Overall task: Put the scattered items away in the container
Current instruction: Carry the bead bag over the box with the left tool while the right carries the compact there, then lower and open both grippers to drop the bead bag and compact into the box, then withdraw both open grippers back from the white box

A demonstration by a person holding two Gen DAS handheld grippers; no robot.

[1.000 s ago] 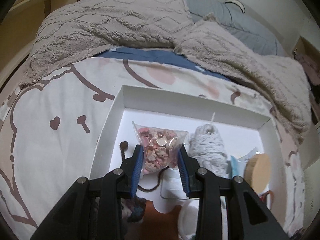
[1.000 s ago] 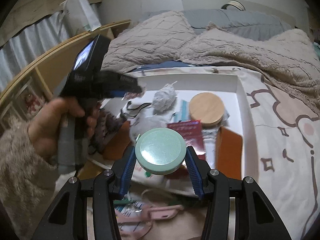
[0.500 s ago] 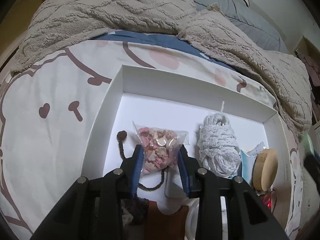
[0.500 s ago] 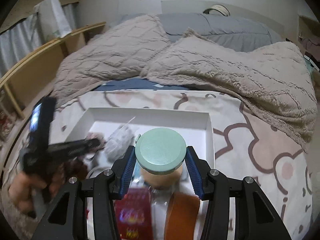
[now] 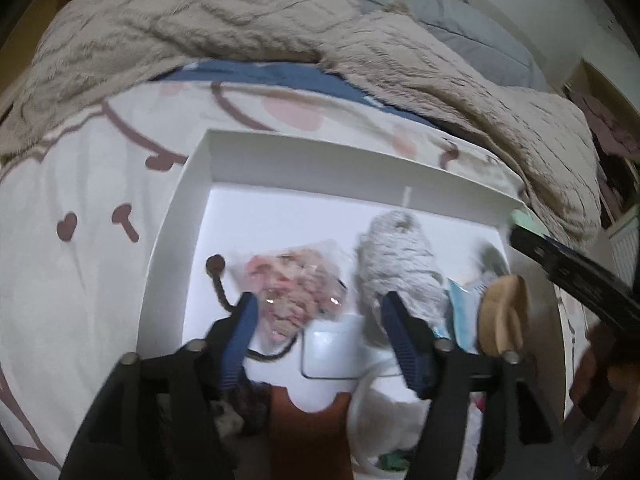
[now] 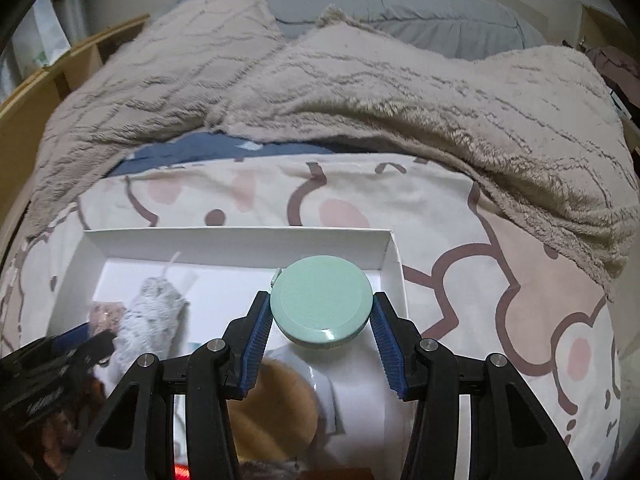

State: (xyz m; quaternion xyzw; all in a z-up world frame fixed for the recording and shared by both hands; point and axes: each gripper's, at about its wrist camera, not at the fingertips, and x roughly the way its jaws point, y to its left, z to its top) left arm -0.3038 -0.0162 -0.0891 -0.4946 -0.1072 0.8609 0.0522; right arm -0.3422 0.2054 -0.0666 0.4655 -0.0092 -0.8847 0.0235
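A white box [image 5: 200, 184] lies on the bed and also shows in the right wrist view [image 6: 240, 242]. My left gripper [image 5: 316, 320] is open above a clear bag of pink bits [image 5: 296, 284], which lies on the box floor. A grey yarn ball [image 5: 400, 256] and a round wooden lid [image 5: 504, 312] lie to its right. My right gripper [image 6: 320, 320] is shut on a mint-green round jar [image 6: 322, 300] and holds it over the box's right part. The yarn ball [image 6: 154, 316] and the wooden lid [image 6: 272, 404] lie below it.
The box lies on a cartoon-print sheet [image 6: 500, 280]. A beige fluffy blanket [image 6: 360, 92] is heaped behind it, with a grey pillow [image 6: 400, 4] further back. A brown leather piece [image 5: 308, 432] and a white card [image 5: 332, 348] lie near the box's front. Wooden shelving [image 6: 24, 120] stands at left.
My left gripper has opened and let go of the bag of pink bits, which now lies in the box. My right gripper has carried the mint jar forward over the box.
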